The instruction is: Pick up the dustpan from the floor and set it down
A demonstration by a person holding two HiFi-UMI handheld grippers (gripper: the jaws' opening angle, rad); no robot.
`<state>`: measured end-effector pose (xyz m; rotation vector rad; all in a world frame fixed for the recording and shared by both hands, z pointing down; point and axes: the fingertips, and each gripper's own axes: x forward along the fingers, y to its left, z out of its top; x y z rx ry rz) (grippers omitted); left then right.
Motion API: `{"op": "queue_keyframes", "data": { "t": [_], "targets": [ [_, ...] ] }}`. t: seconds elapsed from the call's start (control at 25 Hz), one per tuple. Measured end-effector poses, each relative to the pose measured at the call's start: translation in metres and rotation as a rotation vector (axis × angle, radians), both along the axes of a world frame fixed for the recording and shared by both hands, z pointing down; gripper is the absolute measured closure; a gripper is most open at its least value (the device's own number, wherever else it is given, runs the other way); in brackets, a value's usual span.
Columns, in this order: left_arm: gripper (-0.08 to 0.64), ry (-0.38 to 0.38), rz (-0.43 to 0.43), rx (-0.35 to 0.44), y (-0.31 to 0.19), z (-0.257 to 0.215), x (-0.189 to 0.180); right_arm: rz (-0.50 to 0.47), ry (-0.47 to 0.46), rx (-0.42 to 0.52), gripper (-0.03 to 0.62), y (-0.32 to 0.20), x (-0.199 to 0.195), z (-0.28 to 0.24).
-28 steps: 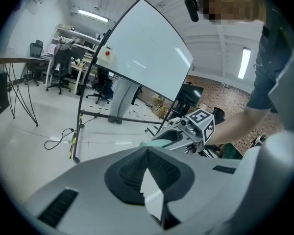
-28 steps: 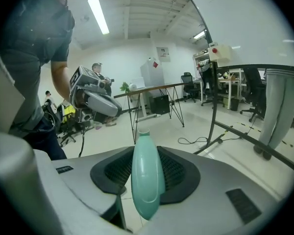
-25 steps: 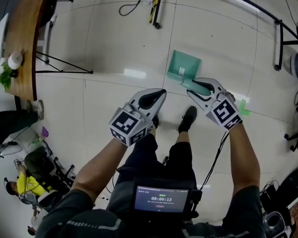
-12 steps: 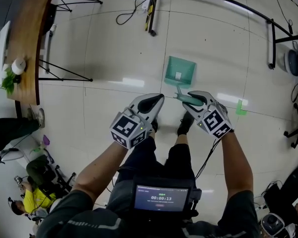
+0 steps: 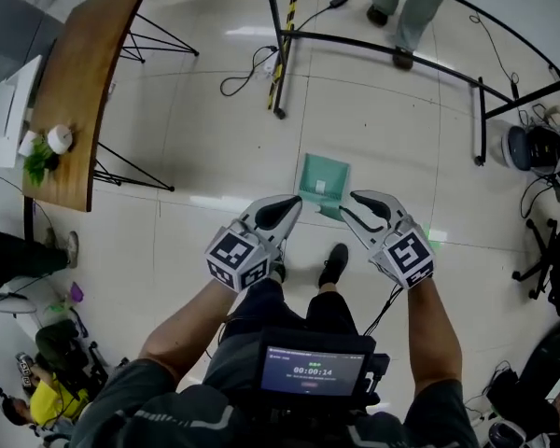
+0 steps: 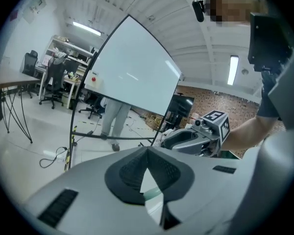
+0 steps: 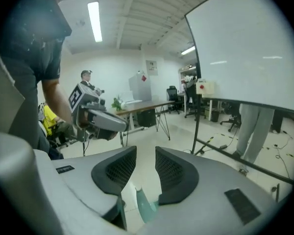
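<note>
A green dustpan (image 5: 324, 177) hangs over the pale floor tiles, its pan pointing away from me. My right gripper (image 5: 347, 205) is shut on its handle. In the right gripper view the teal handle (image 7: 141, 207) sits deep between the jaws, whose tips (image 7: 146, 153) stay a little apart; these jaws have just been closing on it. My left gripper (image 5: 294, 203) hovers just left of the dustpan, shut with nothing in it. Its pads meet at the tips (image 6: 147, 151) in the left gripper view. Each gripper sees the other: the right gripper (image 6: 196, 138), the left gripper (image 7: 100, 119).
A curved wooden table (image 5: 75, 110) with a small plant stands at the left. The black frame of a whiteboard (image 5: 383, 49) crosses the floor ahead, with a person's legs (image 5: 406, 7) behind it and a cable (image 5: 252, 73) nearby. Chairs (image 5: 541, 250) and gear crowd the right edge.
Both grippers have risen and drawn closer together. The dustpan has come up with the right gripper, and more of the room shows beneath me.
</note>
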<state>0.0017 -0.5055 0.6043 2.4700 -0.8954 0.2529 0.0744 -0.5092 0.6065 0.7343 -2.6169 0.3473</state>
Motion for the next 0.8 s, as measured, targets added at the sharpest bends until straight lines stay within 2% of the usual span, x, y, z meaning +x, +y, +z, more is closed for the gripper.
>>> {"op": "queue_keyframes", "data": {
  "t": [0.12,0.16,0.28,0.44,0.6,0.8],
  "targets": [
    [0.534,0.044,-0.047,0.093,-0.01,-0.091,-0.015,0.016,-0.121,0.077,0.507,-0.005,-0.006,-0.107],
    [0.534,0.056,-0.057,0.139,-0.013,-0.124,-0.018,0.014,-0.148,0.101,0.511,-0.004,-0.007,-0.14],
    [0.534,0.088,-0.064,0.274,-0.009,-0.214,-0.024,0.016,-0.147,0.184,0.511,0.007,-0.012,-0.222],
    [0.534,0.131,0.06,0.411,0.028,-0.308,-0.011,0.056,-0.164,0.268,0.511,0.029,-0.006,-0.31],
    [0.534,0.131,0.075,0.467,0.055,-0.362,-0.004,0.118,-0.173,0.325,0.546,0.051,0.013,-0.363],
    [0.534,0.114,0.074,0.48,0.065,-0.376,-0.001,0.187,-0.172,0.404,0.569,0.06,0.029,-0.385]
  ]
}}
